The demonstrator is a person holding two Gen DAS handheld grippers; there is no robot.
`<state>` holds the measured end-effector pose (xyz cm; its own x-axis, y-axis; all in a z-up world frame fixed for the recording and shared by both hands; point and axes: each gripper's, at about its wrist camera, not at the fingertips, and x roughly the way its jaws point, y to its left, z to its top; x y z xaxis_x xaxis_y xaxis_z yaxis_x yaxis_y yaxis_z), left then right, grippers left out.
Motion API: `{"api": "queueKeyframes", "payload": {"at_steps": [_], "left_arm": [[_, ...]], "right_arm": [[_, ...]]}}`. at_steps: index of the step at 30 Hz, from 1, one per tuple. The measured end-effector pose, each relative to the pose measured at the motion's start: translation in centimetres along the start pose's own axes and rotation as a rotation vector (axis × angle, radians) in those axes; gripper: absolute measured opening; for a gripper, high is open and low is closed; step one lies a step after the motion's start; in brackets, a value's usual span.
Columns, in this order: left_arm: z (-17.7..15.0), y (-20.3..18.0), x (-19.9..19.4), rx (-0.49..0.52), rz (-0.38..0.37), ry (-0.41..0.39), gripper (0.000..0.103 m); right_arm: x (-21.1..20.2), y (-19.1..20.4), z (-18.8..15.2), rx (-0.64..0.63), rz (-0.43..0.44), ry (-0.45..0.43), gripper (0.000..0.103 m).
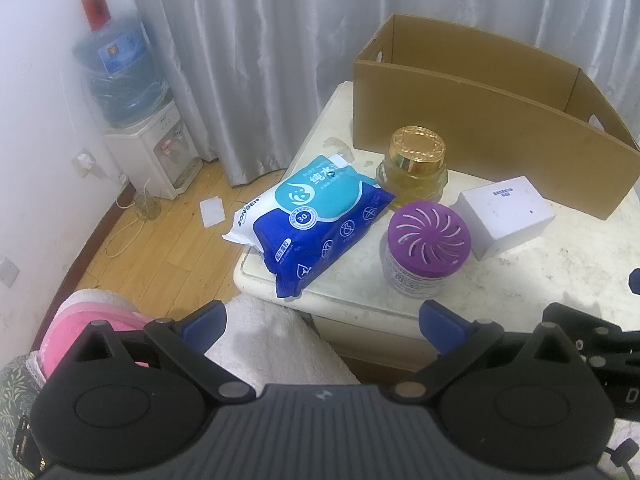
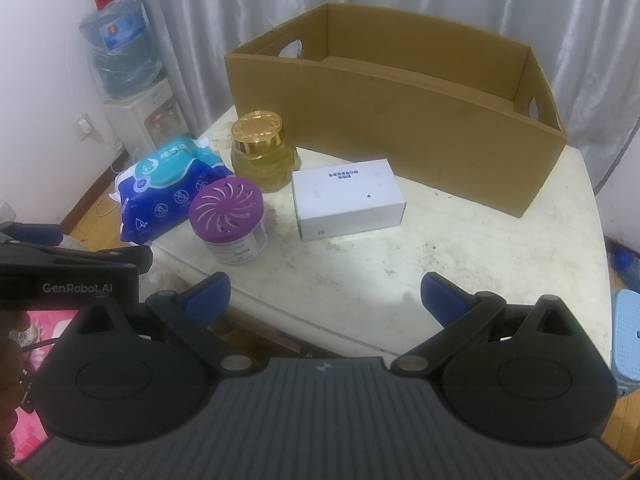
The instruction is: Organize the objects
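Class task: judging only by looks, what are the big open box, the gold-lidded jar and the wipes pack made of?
Open box: brown corrugated cardboard, matte, with die-cut handle holes. Gold-lidded jar: clear yellowish body, glass or hard plastic; shiny metallic-looking lid, possibly plated plastic. Wipes pack: soft plastic film, glossy, wrinkled and printed.

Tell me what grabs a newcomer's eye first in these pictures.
The big open brown cardboard box dominates the back of the white table. In front of it cluster a blue wet-wipes pack overhanging the left edge, a purple-lidded air freshener can, a gold-capped glass jar and a small white carton.
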<state>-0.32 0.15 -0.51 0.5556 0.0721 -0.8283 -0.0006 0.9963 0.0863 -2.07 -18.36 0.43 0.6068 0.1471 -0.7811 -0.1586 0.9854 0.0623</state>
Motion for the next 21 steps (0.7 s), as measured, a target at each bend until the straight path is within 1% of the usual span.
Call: {"api": "queueKeyframes", "payload": {"at_steps": [21], "left_arm": [[-0.03,-0.28,0.22,0.005,0.005,0.01,0.103]], "right_arm": [[0.06,-0.15,0.12,0.003,0.0,0.0,0.102]]}}
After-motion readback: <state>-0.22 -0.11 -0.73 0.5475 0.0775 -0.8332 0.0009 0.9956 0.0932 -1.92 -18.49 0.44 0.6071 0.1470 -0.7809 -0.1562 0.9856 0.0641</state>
